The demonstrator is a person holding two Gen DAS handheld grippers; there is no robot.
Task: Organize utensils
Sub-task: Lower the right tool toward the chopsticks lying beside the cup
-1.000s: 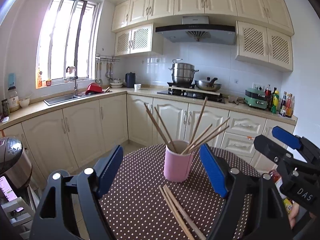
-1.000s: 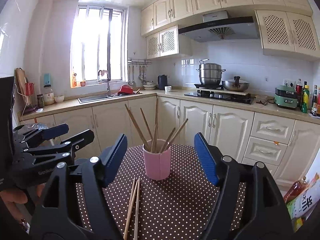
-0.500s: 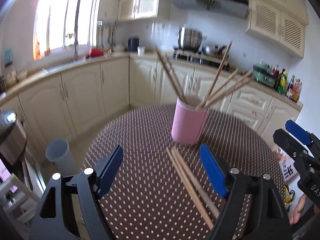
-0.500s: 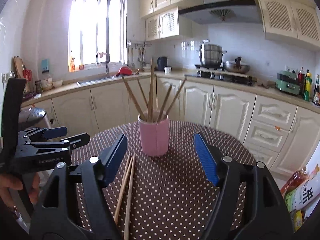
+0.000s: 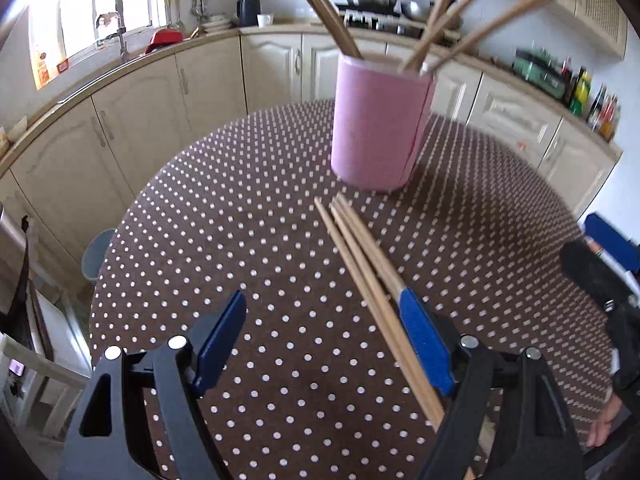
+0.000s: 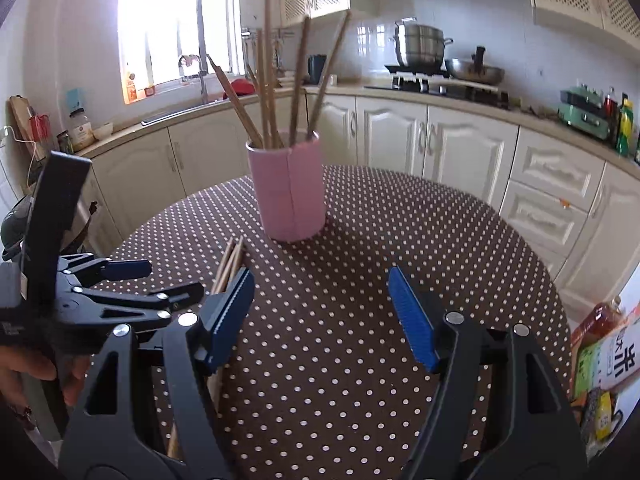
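Observation:
A pink holder [image 5: 380,124] with several wooden chopsticks upright in it stands on the round brown dotted table [image 5: 240,240]; it also shows in the right wrist view [image 6: 289,196]. Loose chopsticks [image 5: 360,264] lie flat in front of it, their near ends passing under my left gripper's right finger. My left gripper [image 5: 324,324] is open, low over the table, empty. My right gripper [image 6: 322,300] is open and empty, to the right of the loose chopsticks [image 6: 230,264]. The left gripper [image 6: 124,284] shows at the left in the right wrist view.
Cream kitchen cabinets and a counter [image 6: 440,96] ring the table. A grey bin [image 5: 96,252] stands on the floor at the left. Bottles and packets [image 6: 600,360] sit beyond the table's right edge. The right gripper [image 5: 608,264] shows at the right.
Both grippers have moved forward and down toward the table. The left one now sits low over the loose chopsticks. The holder looks much closer. Both stay open.

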